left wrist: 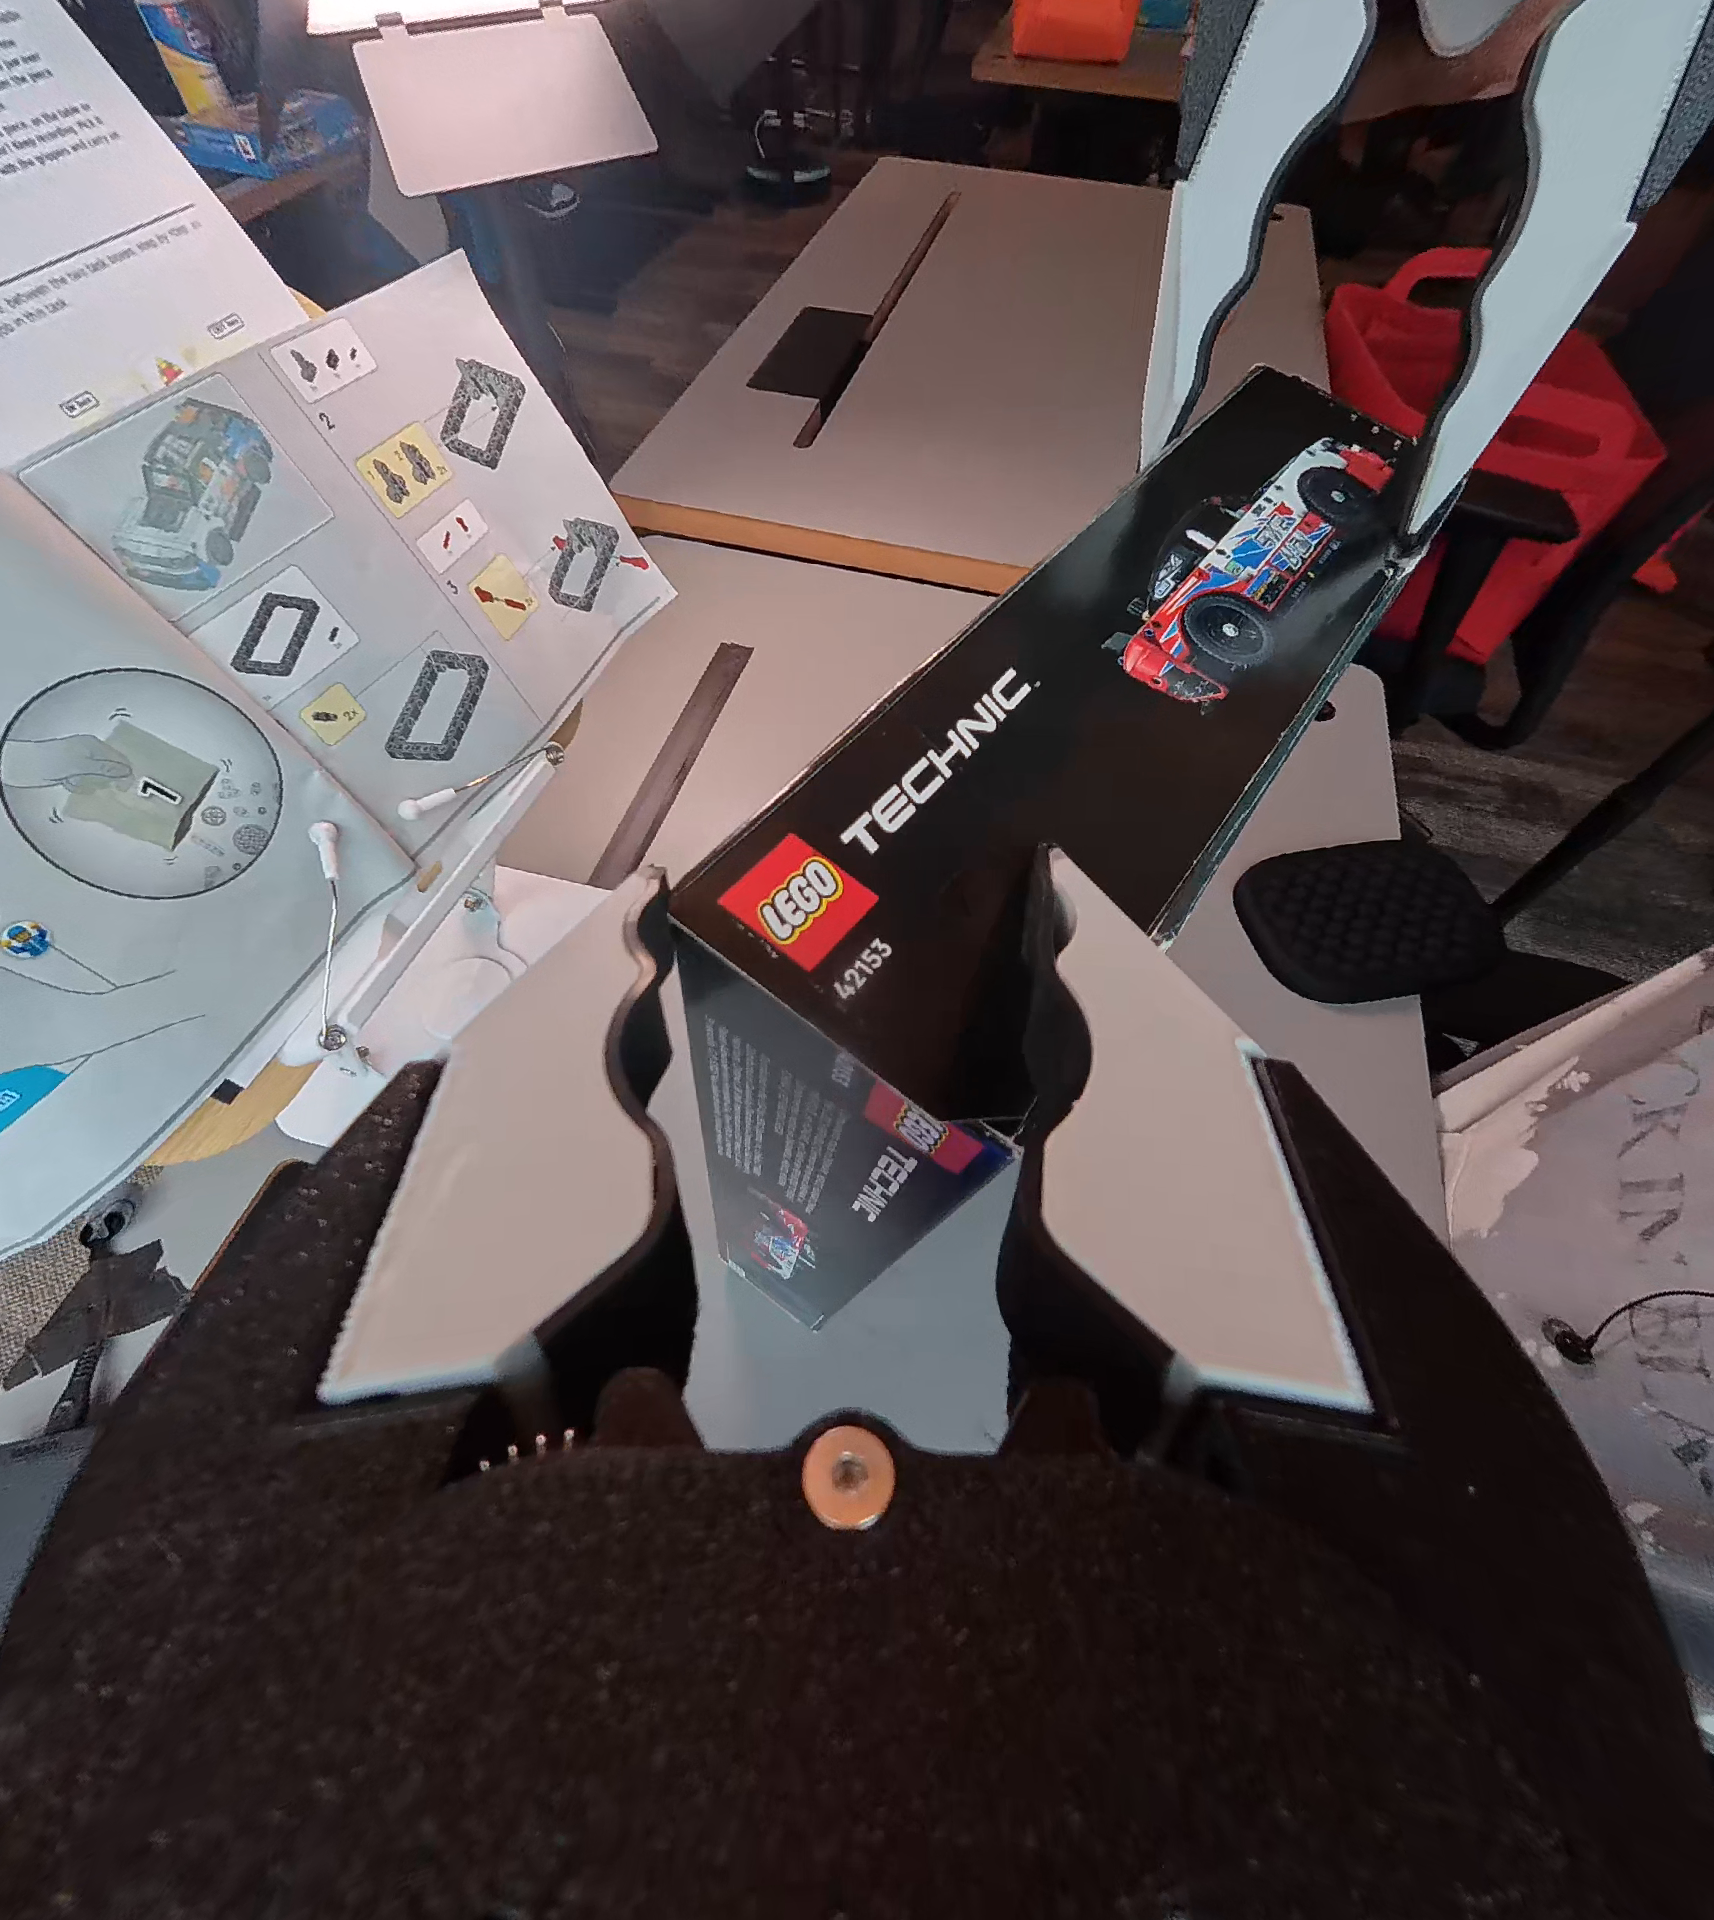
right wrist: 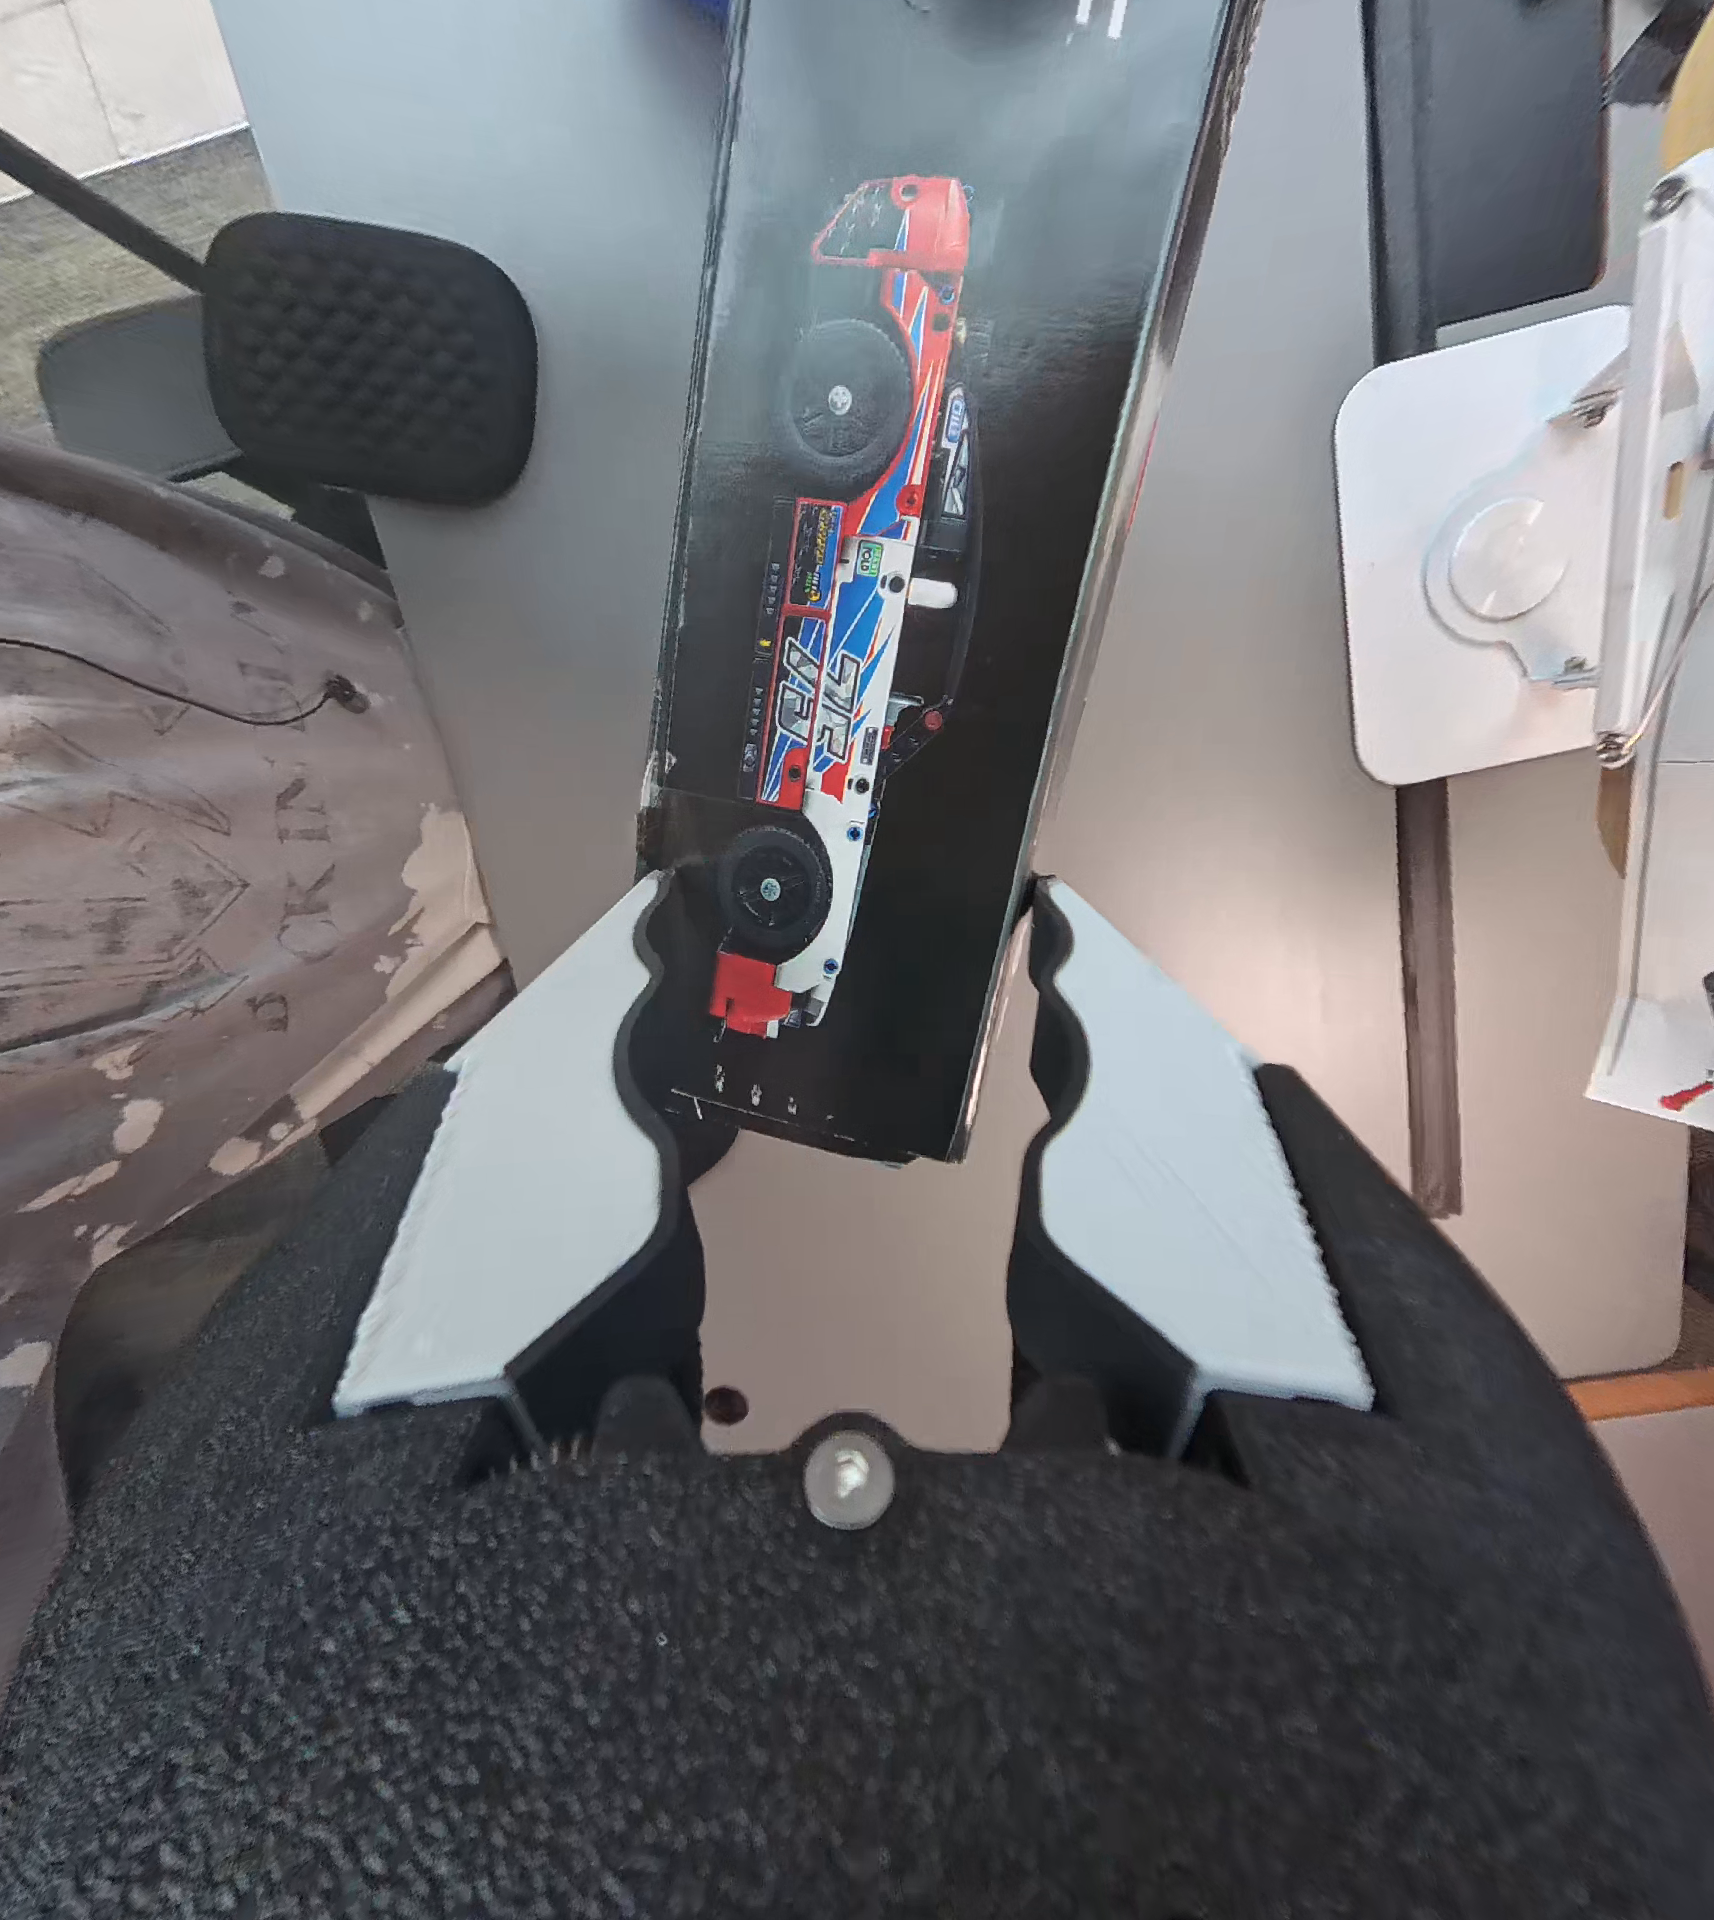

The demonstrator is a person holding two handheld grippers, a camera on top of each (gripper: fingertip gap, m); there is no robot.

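Black box (left wrist: 1019,748) (between 2 grippers) above table (left wrist: 988,312); booklet (left wrist: 209,644) beside.

An office-like workroom: grey desks (left wrist: 988,343), a black office chair (left wrist: 1372,914), and carpeted floor (right wrist: 53,260).

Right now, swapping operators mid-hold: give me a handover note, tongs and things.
Left tongs: shut on the logo end of the black box.
Right tongs: shut on the box's other end, by the printed car's front wheel.
Box is held off the grey table between both tongs, flaps look closed.
Instruction booklet lies open on a stand to the left.
Foot pedal sits beside the table edge.
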